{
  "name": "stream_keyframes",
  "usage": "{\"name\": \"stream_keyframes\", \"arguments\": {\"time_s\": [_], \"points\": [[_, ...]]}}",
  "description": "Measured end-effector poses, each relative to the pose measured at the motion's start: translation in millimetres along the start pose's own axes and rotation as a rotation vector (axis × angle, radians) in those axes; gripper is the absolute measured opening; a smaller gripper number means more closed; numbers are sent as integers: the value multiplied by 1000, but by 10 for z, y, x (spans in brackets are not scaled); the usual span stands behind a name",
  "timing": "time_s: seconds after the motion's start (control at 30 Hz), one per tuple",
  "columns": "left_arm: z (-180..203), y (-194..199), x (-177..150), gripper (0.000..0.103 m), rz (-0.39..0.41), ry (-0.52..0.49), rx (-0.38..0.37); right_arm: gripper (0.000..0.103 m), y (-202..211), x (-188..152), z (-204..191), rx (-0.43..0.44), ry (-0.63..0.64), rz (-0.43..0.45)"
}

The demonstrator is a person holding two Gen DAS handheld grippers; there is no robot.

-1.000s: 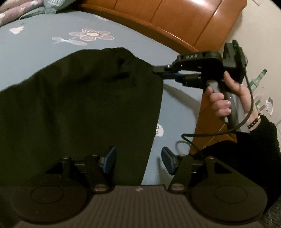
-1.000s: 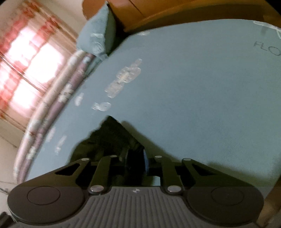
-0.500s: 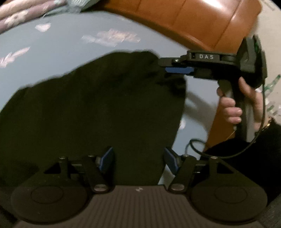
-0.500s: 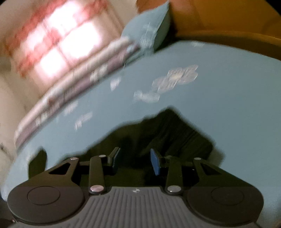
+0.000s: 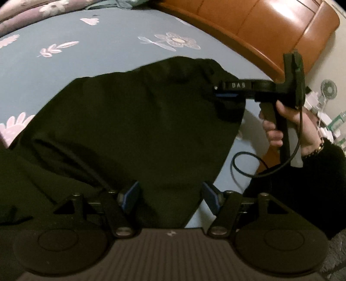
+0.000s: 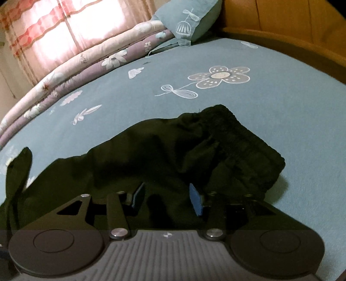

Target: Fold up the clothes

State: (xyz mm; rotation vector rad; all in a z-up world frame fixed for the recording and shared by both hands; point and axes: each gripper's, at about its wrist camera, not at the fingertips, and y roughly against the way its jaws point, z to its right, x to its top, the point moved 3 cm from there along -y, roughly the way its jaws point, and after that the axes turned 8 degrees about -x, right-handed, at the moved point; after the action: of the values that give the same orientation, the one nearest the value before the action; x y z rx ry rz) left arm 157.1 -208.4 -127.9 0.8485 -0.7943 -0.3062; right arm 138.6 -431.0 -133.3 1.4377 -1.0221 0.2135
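Note:
A black garment (image 5: 140, 121) lies spread on the blue flowered bed sheet (image 5: 86, 64). My left gripper (image 5: 170, 196) hangs open just above its near edge, blue pads apart and clear of the cloth. In the left wrist view my right gripper (image 5: 218, 91), held by a hand (image 5: 272, 129), hovers over the garment's far right corner. In the right wrist view the right gripper (image 6: 167, 197) has its jaws opening above the garment (image 6: 173, 155). The cloth lies under them and the pads do not press on it. A ribbed band (image 6: 244, 142) bunches at the right.
A wooden headboard (image 5: 270, 28) runs along the far side of the bed. A rolled flowered quilt (image 6: 75, 64) and a blue pillow (image 6: 190, 19) lie at the sheet's (image 6: 237, 108) far edge under a curtained window. A small fan (image 5: 328, 88) stands beyond the bed's right side.
The right gripper let go of the garment's corner, spread its jaws and rolled level. The corner now rests on the bed. The left gripper shifted across the cloth and opened a little wider.

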Motion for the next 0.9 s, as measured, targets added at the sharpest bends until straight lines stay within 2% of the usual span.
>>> {"name": "stream_keyframes", "arguments": {"time_s": [0.2,0.3,0.4,0.5,0.6,0.63,0.73,0.9], "points": [[-22,-46,-241,66,-104,106,-17,60,-79,12,-117,-36,49,3],[29,137,-253,66,-90,93,13,61,-113,31,-132,-40,54,2],[10,386,-155,67,-14,83,74,65,-125,48,-148,-36,50,0],[-190,631,-16,66,73,125,181,69,-144,50,-183,-38,60,-1],[-448,865,119,63,125,181,276,69,-156,46,-219,-48,84,1],[-538,941,174,63,133,189,304,69,-157,47,-221,-48,87,1],[-762,1084,360,45,139,198,382,69,-155,59,-207,-42,78,-4],[-1025,948,720,41,77,227,429,69,-154,69,-188,-32,67,-9]]}}
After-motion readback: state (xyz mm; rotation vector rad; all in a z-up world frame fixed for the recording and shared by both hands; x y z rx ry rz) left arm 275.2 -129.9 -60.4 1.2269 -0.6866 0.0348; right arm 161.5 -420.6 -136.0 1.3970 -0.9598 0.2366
